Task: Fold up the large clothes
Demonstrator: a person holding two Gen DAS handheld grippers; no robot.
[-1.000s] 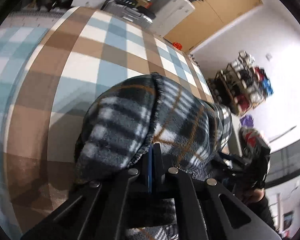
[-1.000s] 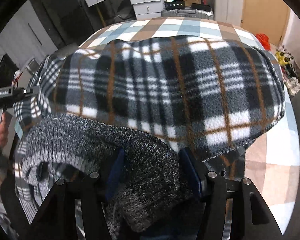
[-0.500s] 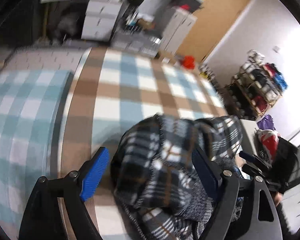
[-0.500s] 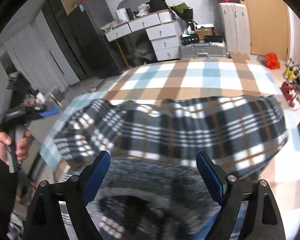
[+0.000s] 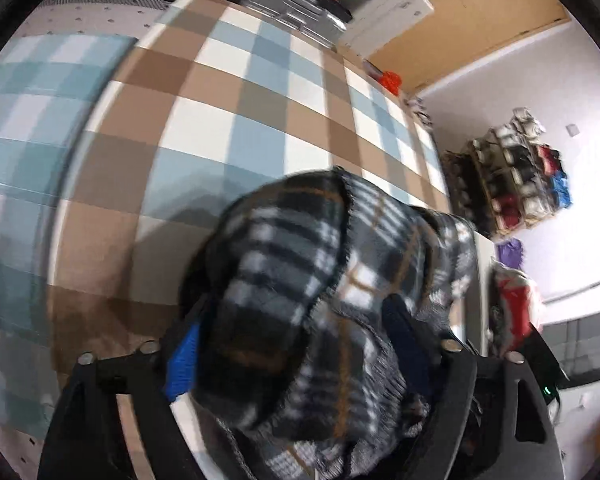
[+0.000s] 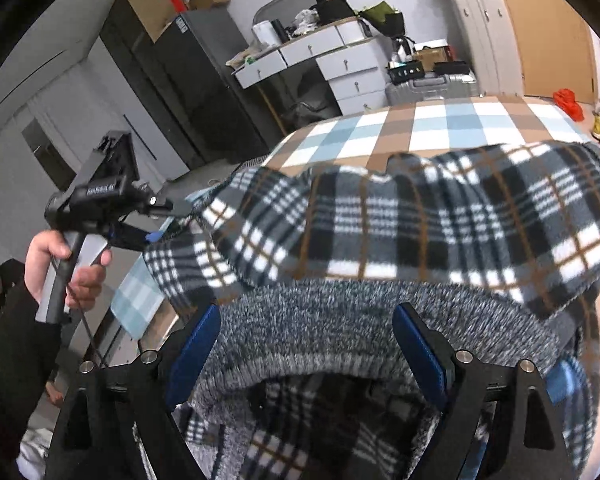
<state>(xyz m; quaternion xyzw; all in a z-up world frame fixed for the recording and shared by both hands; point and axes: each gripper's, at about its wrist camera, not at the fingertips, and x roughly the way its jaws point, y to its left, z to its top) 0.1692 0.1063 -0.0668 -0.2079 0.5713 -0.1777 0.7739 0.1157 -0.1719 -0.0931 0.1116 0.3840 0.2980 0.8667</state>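
Observation:
A black, white and brown plaid fleece garment [image 5: 292, 248] [image 6: 420, 220] lies bunched on the brown, blue and white checked bed cover [image 5: 240, 92] [image 6: 440, 120]. Its grey marled knit part [image 6: 320, 320] is nearest me. My left gripper [image 5: 292, 352] has a thick fold of the plaid between its jaws, which are closing; part of the blue left pad [image 5: 180, 360] still shows bare. In the right wrist view the left gripper [image 6: 160, 220] sits at the garment's left edge, held by a hand [image 6: 60, 264]. My right gripper [image 6: 306, 344] stands wide open, and the knit lies loosely between its pads.
Beyond the bed's far end stand a silver suitcase [image 6: 428, 84], white drawers [image 6: 340, 64] and a tall black cabinet [image 6: 172, 80]. A shoe rack [image 5: 516, 176] lines the wall on the right. A red object [image 5: 392, 79] lies on the floor.
The left jaws went from shut on the plaid to wide open, then narrowed around a thicker fold. The right jaws let go of the grey knit, spread wide, and drew back and up.

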